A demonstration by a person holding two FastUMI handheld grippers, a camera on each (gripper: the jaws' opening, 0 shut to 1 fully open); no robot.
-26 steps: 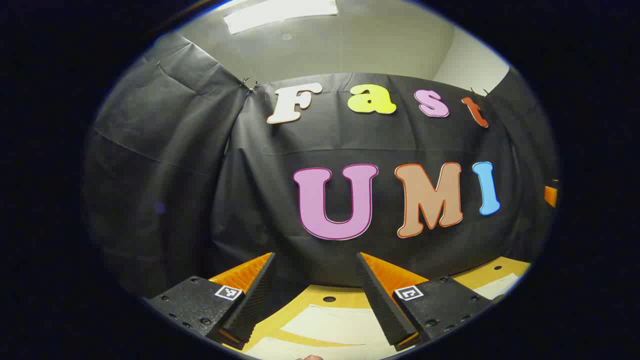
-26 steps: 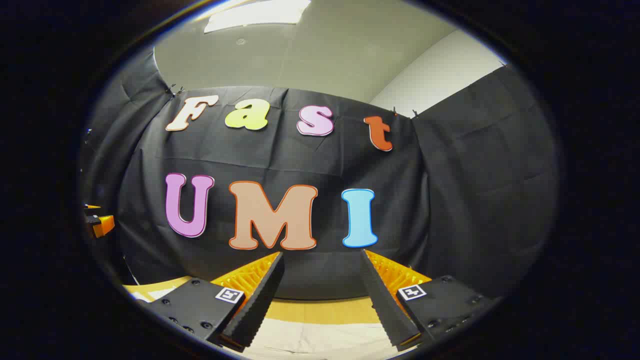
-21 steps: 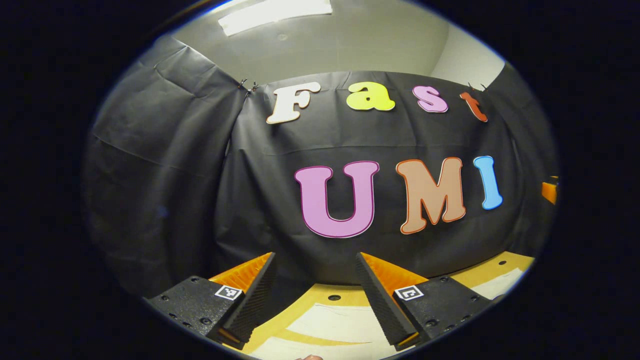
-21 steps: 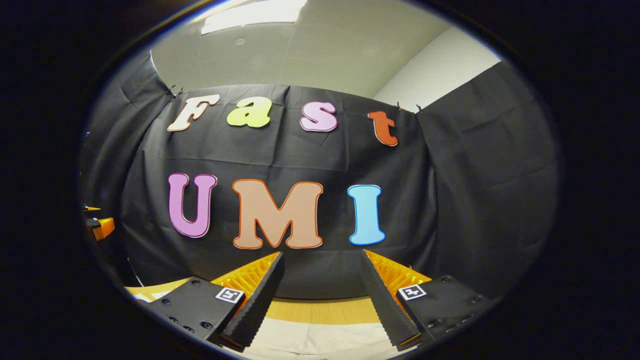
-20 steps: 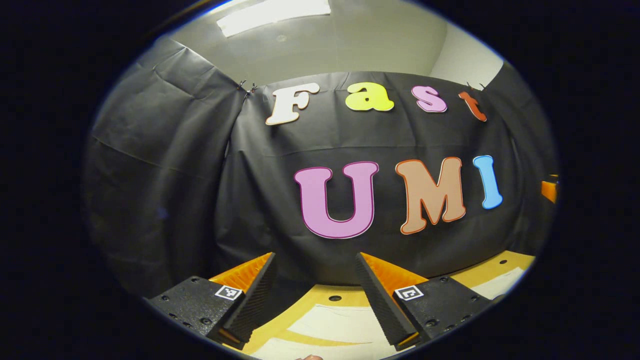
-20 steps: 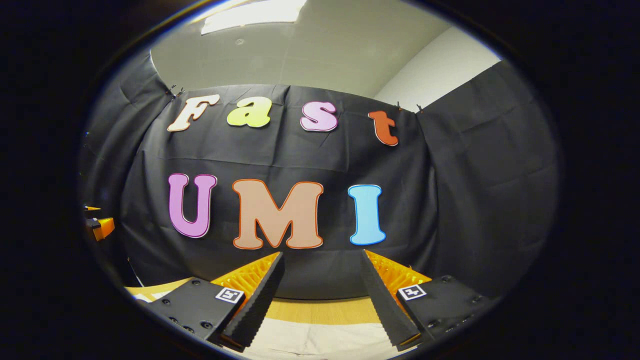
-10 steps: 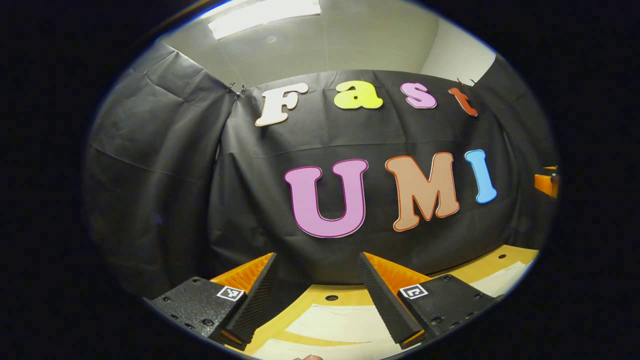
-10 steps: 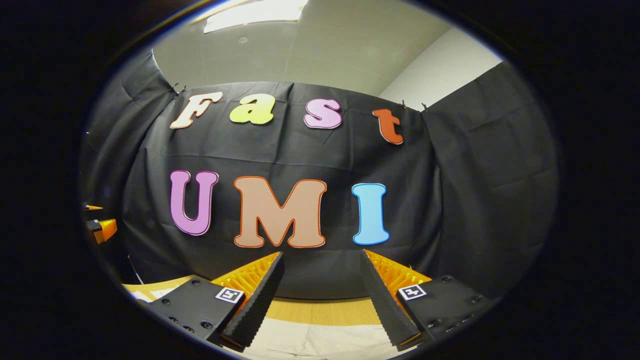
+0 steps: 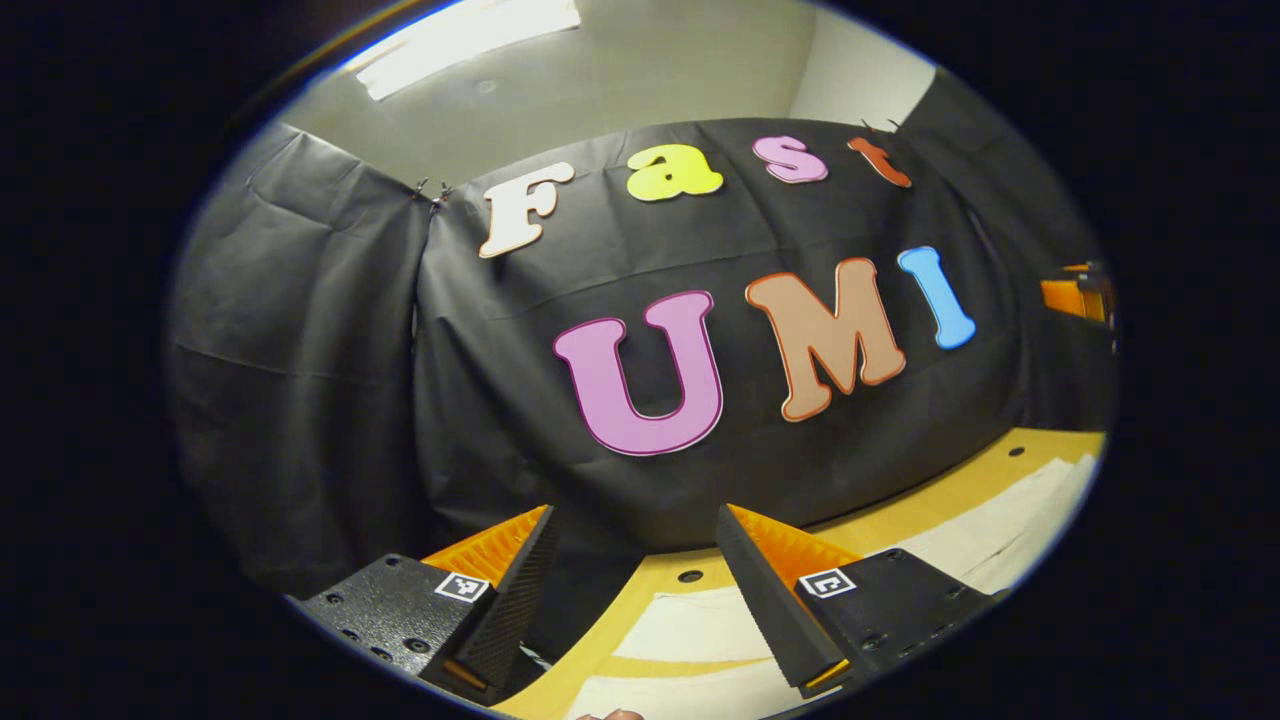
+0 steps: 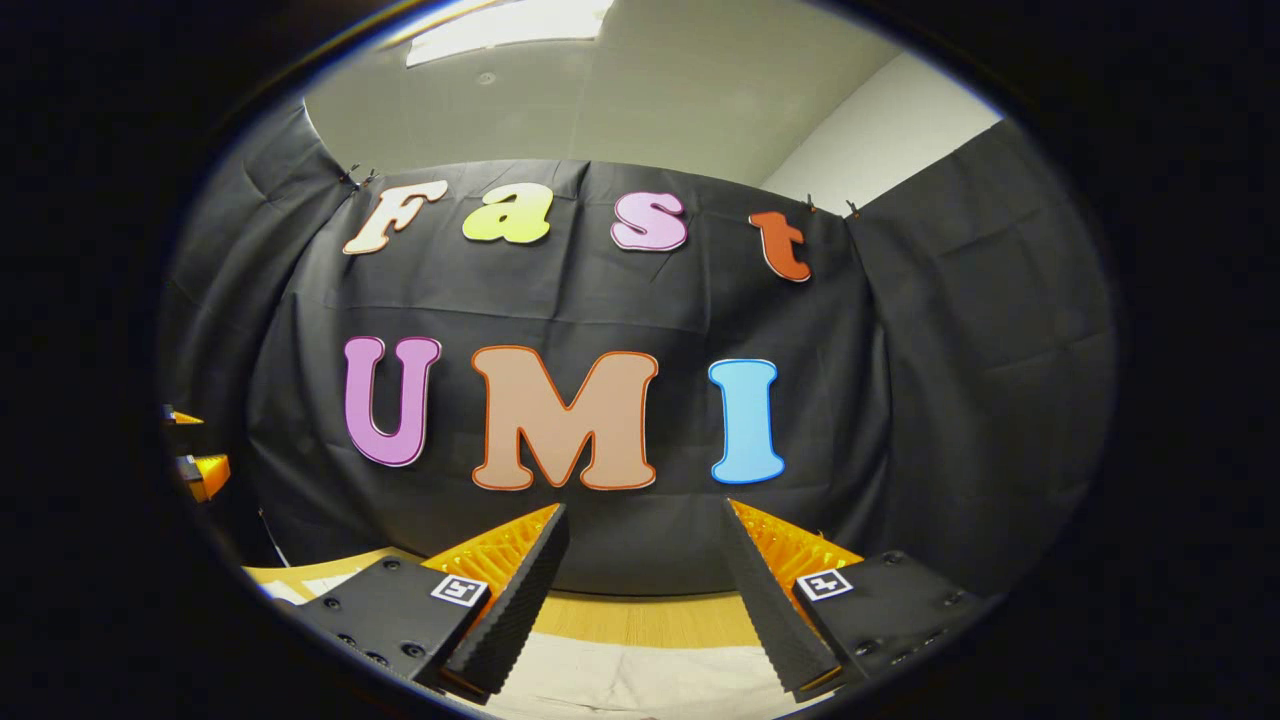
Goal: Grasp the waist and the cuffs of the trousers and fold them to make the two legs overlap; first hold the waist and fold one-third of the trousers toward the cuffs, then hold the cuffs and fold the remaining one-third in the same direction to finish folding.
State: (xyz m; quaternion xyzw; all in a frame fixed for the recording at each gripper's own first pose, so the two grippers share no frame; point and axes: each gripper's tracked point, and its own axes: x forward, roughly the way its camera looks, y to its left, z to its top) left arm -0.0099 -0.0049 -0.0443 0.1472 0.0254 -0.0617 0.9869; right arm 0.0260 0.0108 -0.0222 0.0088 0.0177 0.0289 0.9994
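Here both grippers' fingers stand spread wide, gripping nothing: left gripper [image 9: 630, 590], right gripper [image 10: 640, 590]. Below them the pale trousers [image 9: 690, 630] lie flat on the yellow surface [image 9: 930, 505], mostly cut off at the lower edge.

Glowing overhead and nearly blowing out to white in both views: a ceiling light panel [image 9: 470, 30], casting even, soft light over the pale ceiling [image 10: 640, 100] and leaving the black cloth wall [image 10: 950, 350] dim but readable. Bending hard at the rim from fisheye distortion, curving the cloth's seams and tilting the left gripper view. Staying sharp mid-picture, darkening and softening slightly toward the edges, without motion blur.
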